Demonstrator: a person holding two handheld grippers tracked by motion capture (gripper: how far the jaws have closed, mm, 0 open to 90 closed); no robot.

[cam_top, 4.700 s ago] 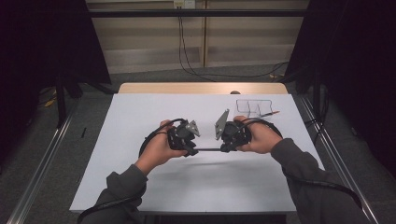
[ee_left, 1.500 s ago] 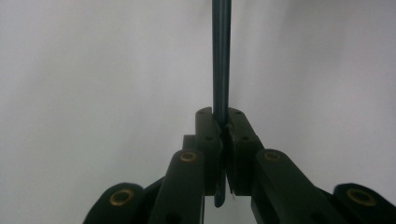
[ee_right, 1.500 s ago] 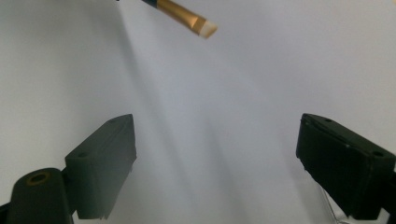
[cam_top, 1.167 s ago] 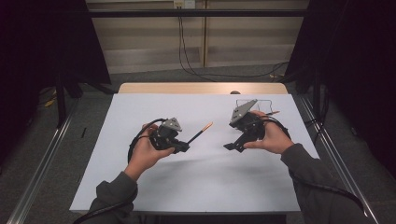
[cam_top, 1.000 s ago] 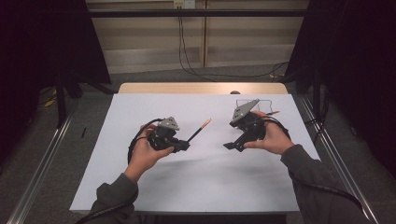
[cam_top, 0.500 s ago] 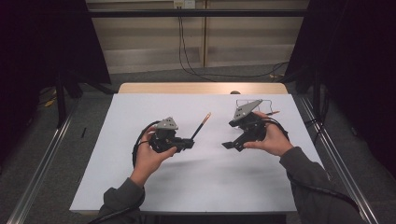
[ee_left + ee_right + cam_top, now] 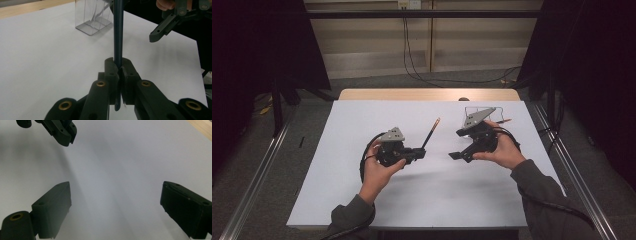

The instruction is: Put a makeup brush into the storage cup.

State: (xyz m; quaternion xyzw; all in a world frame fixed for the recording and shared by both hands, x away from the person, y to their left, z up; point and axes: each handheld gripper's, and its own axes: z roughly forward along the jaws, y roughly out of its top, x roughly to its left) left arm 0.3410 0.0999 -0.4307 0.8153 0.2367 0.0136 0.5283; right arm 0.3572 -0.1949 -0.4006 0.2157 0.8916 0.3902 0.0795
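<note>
A thin dark pencil (image 7: 430, 134) with an orange tip sticks up and to the right from my left gripper (image 7: 418, 153), which is shut on its lower end above the white sheet. In the left gripper view the pads pinch the dark blue shaft (image 7: 118, 32) at the left gripper (image 7: 119, 68), with a short stub below. My right gripper (image 7: 455, 155) hovers a little to the right, apart from the pencil. Its fingers (image 7: 53, 207) stand wide apart at the right gripper (image 7: 115, 202) with only white sheet between them.
A clear plastic holder (image 7: 477, 113) stands at the back right behind the right hand, also seen as the clear holder (image 7: 93, 17). The white sheet (image 7: 362, 195) covers the table; a wooden strip (image 7: 412, 94) runs along the far edge. Metal rails flank both sides.
Several seconds ago both grippers met at the pencil; the right one has since let go and drawn away to the right. Over the last second the pencil has tilted steeper.
</note>
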